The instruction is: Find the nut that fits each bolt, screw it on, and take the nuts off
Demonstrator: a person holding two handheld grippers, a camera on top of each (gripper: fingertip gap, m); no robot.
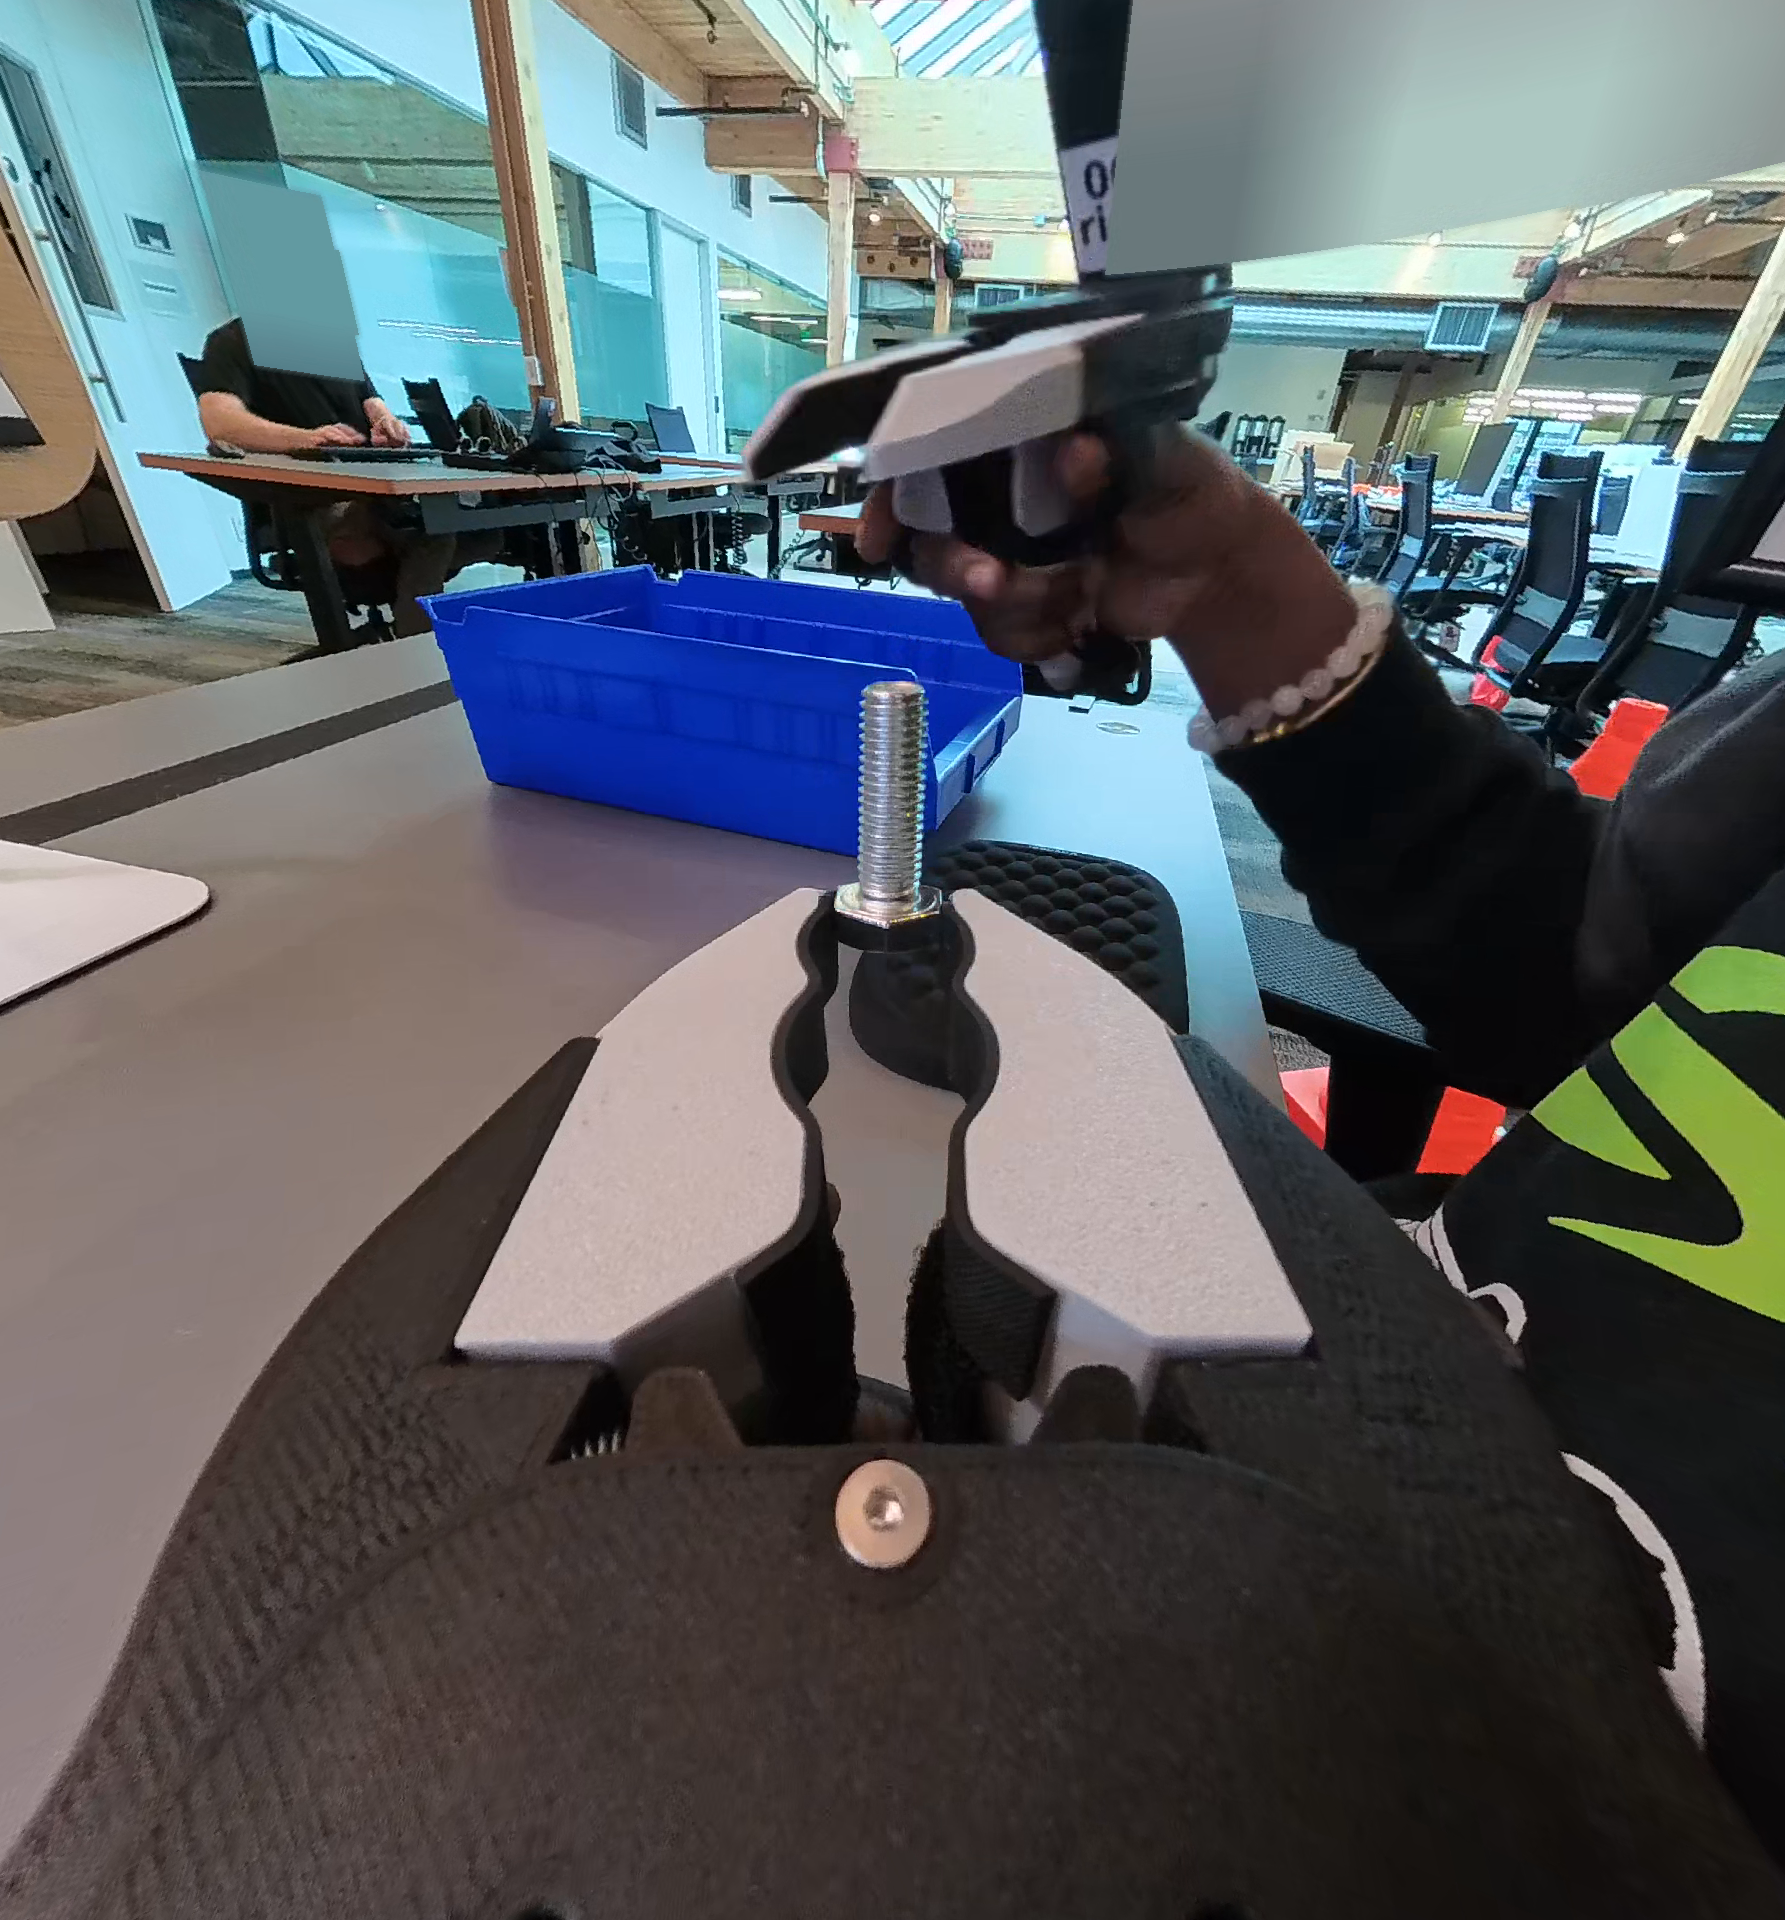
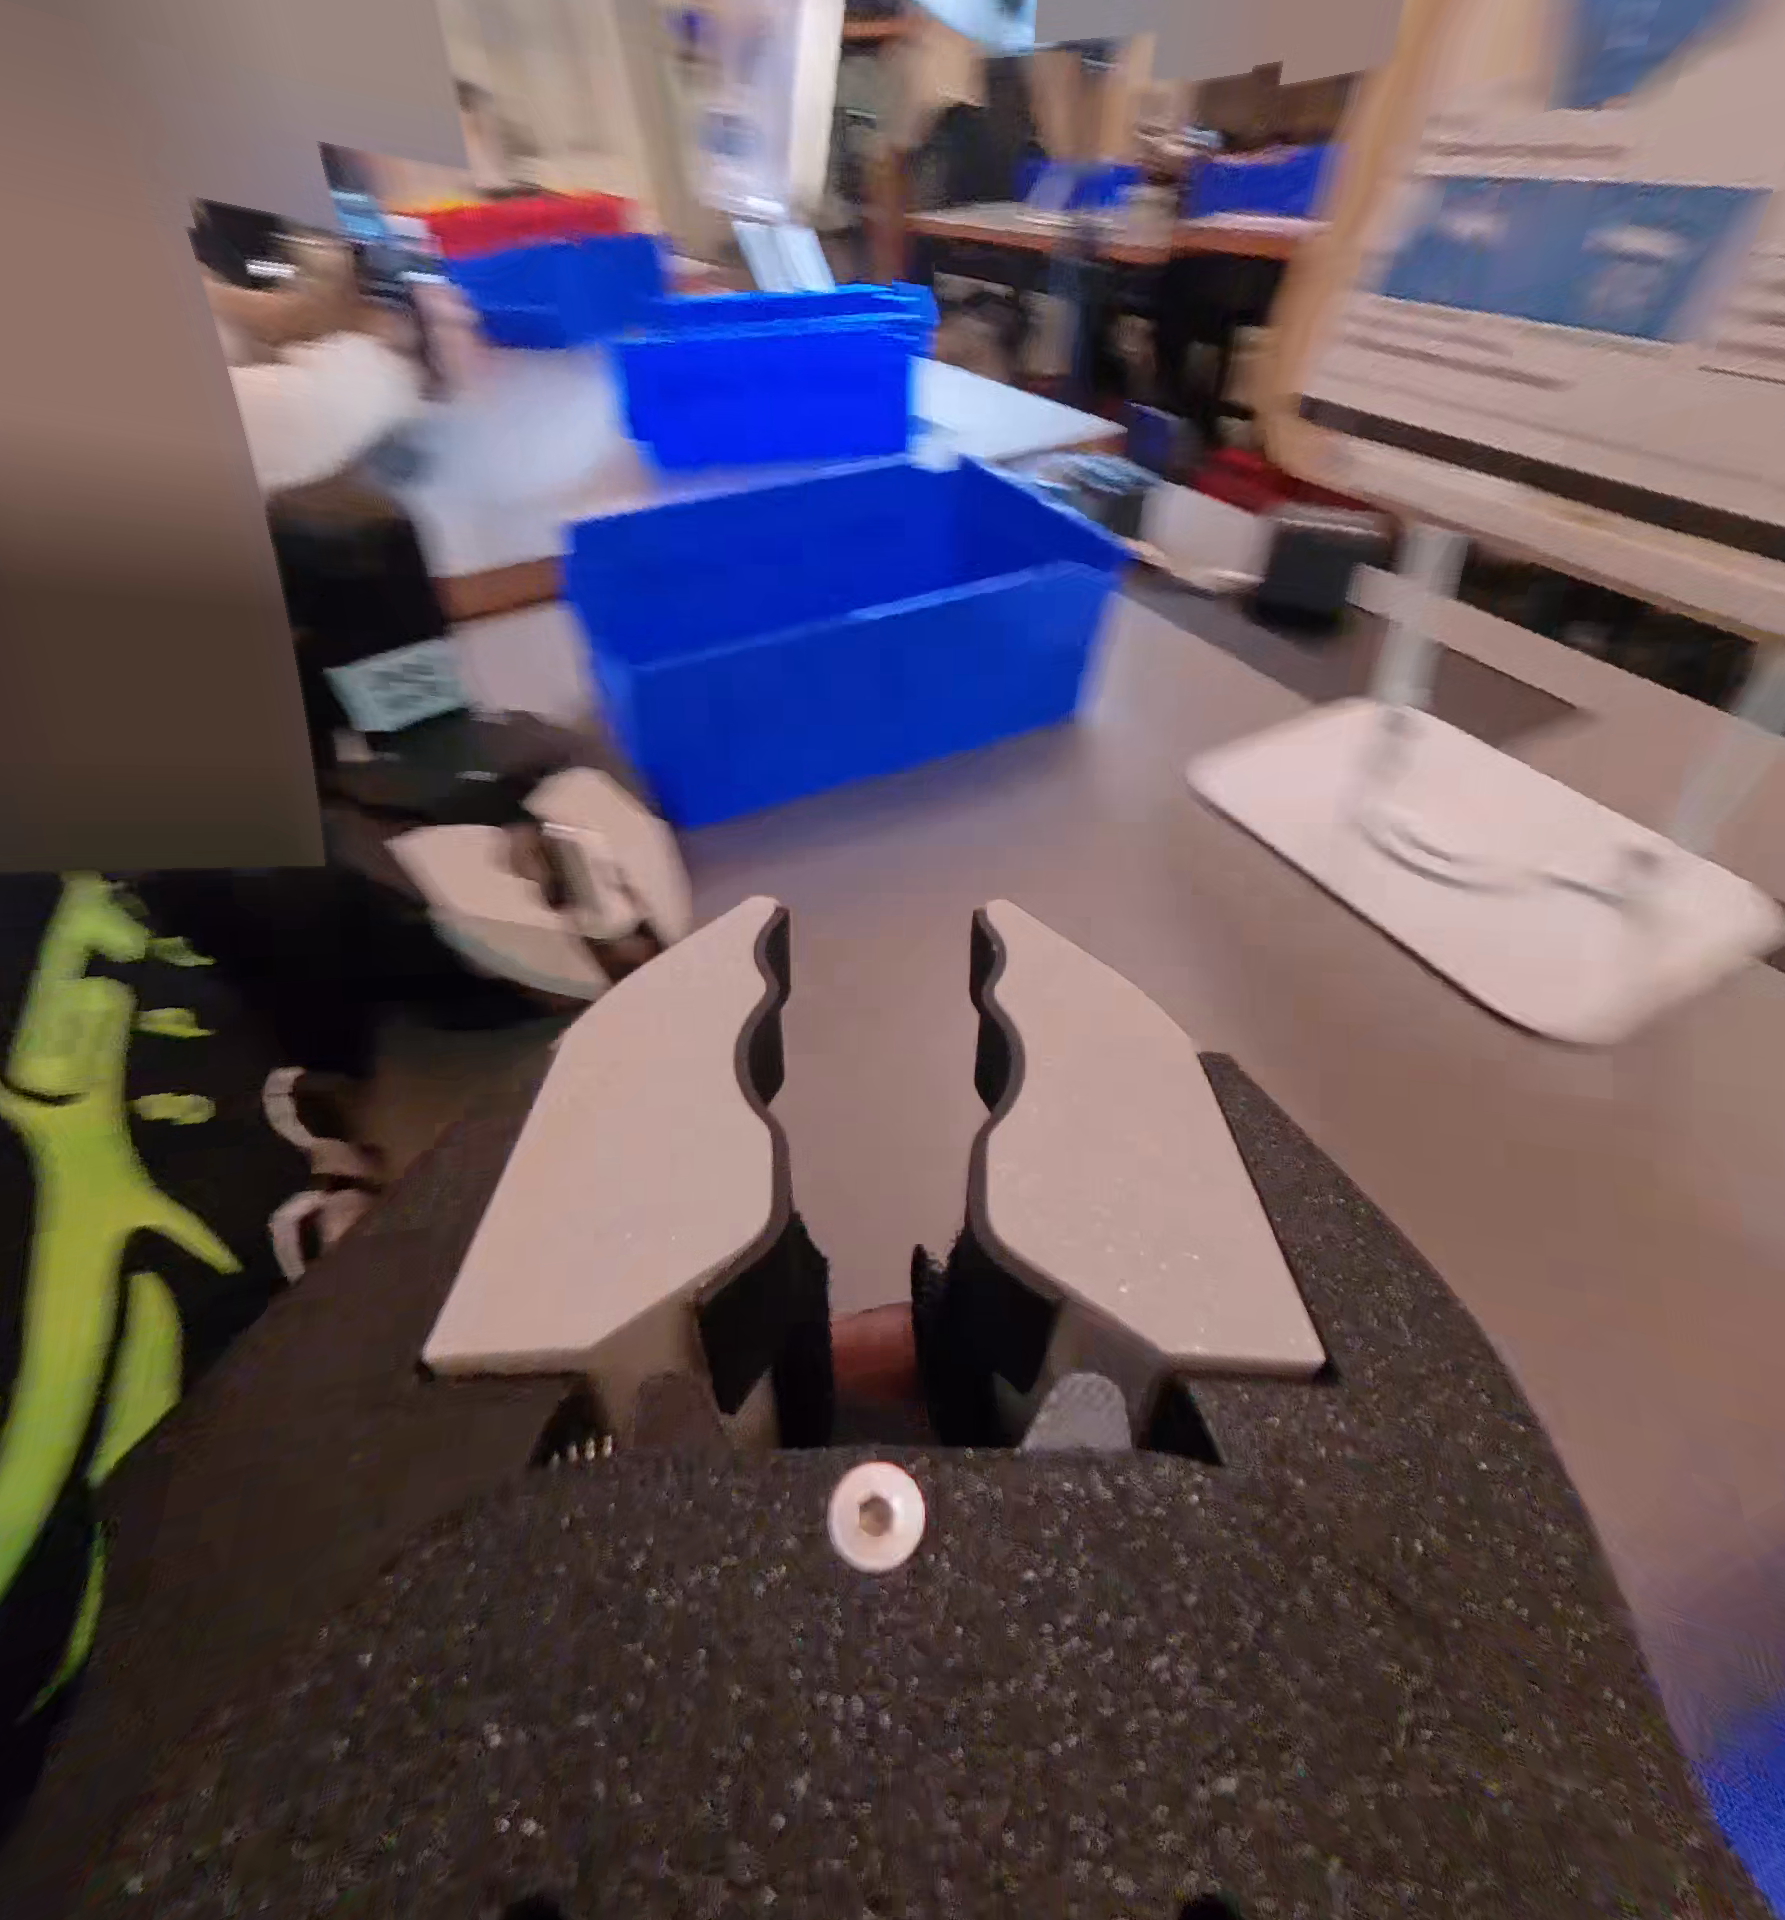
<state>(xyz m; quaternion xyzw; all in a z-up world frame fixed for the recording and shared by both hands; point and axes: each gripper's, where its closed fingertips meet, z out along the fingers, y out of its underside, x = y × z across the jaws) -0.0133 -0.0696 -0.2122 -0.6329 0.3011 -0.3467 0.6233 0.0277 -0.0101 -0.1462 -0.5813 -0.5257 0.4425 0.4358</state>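
The bolt (image 1: 892,800) stands upright at the left hand-held gripper (image 1: 886,920) tips, before the bin (image 1: 680,707) on the table (image 1: 244,997).

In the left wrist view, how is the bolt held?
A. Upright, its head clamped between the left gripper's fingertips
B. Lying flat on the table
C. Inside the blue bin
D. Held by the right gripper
A: the bolt stands upright with its hex head pinched at the tips of the left gripper, in front of the blue bin; the right gripper is open and empty.
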